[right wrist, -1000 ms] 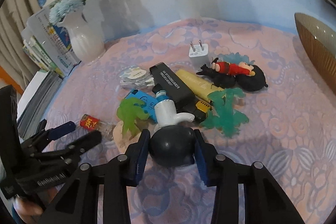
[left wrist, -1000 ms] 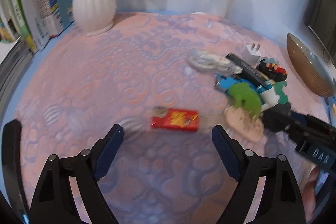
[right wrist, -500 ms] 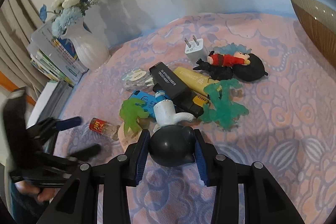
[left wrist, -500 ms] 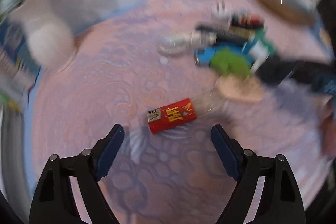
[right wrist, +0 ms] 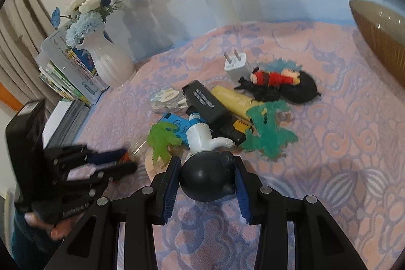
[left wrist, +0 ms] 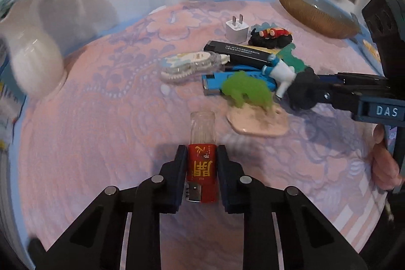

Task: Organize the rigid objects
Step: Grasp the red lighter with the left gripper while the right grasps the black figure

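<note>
Covering the table, pink-and-lavender embossed cloth (left wrist: 106,98). Right gripper (right wrist: 206,177) clamped on black-bodied, white-necked toy figure (right wrist: 206,173), at near edge of clutter pile. Left gripper (left wrist: 201,170) just closed on red-labelled clear-tipped lighter (left wrist: 202,168), left of that figure.

"DAS" stands on the right hand-held gripper (left wrist: 298,90).
</note>
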Demonstrator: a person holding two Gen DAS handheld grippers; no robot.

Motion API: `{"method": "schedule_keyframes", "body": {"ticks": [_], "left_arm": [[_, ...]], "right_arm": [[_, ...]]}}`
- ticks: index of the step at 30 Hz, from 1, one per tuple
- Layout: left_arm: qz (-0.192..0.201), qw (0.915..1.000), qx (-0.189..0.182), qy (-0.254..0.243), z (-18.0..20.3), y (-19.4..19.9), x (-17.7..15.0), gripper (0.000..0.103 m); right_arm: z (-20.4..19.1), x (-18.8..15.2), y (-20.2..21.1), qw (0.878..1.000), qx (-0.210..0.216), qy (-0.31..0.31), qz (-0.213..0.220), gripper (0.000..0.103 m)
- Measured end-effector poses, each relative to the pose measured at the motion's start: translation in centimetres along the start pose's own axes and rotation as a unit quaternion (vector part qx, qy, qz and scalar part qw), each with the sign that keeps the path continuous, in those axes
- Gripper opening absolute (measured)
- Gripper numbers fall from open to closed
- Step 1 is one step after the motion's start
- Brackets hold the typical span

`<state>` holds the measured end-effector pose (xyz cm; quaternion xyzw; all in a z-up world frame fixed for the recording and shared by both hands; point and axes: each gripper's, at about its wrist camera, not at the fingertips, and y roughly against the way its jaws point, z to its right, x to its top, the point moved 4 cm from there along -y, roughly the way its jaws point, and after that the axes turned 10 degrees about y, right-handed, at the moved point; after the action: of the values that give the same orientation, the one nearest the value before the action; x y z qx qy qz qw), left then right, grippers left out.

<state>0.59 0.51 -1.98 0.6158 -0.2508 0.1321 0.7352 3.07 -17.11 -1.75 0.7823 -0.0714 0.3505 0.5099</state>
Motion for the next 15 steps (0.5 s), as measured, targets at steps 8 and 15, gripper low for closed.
{"method": "schedule_keyframes", "body": {"ticks": [8, 15], "left_arm": [[-0.002, 0.9987, -0.026, 0.044, 2.5, 3.0, -4.1, 0.020], [0.018, 0.9983, -0.013, 0.054, 3.3, 2.5, -4.4, 0.048]], "right_arm": [[-0.7, -2.8, 2.9, 0.998, -0.031, 0.044, -0.030, 0.040], [0.5, -5.9, 4.7, 0.997, -0.027, 0.043, -0.057, 0.045]]}}
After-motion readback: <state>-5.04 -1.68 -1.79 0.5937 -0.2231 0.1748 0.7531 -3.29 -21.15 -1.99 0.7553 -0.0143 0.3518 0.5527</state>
